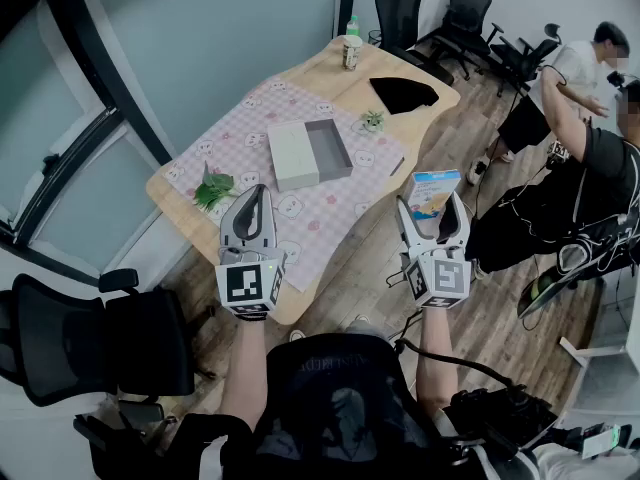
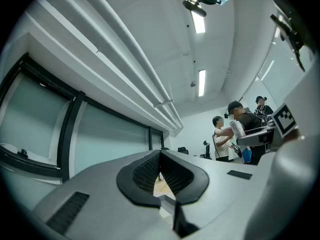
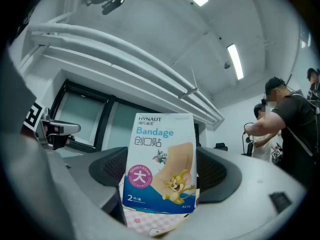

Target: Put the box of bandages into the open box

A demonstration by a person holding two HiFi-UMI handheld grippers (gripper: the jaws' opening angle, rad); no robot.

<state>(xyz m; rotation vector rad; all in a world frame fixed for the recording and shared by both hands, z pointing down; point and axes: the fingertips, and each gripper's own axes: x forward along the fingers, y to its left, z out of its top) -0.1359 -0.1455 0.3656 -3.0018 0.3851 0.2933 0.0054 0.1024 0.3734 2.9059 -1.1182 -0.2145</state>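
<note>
Across the lower middle of the head view, two bare forearms reach forward side by side from the person's body, each hand hidden behind a marker cube. The left gripper [image 1: 260, 198] sits left of centre with its jaws drawn together over the near edge of the table [image 1: 440, 101]. The right gripper [image 1: 432, 218], right of centre, points up and away over the wooden floor beside the table, pinching the box of bandages [image 1: 436, 188], which stands upright between its jaws. The open box [image 1: 330, 148] lies at the frame's upper middle on a checked cloth [image 1: 320, 213], its lid [image 1: 292, 155] just beside it on the left, well apart from the bandages.

From the left gripper view, the left gripper [image 2: 160, 159] tilts toward the ceiling, its ribbed pads meeting with only a small wedge of gap and nothing in it. People [image 2: 235, 131] stand at the right middle.

From the right gripper view, the right gripper [image 3: 160, 184] also aims upward. The box of bandages [image 3: 160, 154] fills the centre, printed face to the camera, with a dark pad pressed to each side edge. The left gripper [image 3: 55, 129] shows at the left edge.
</note>
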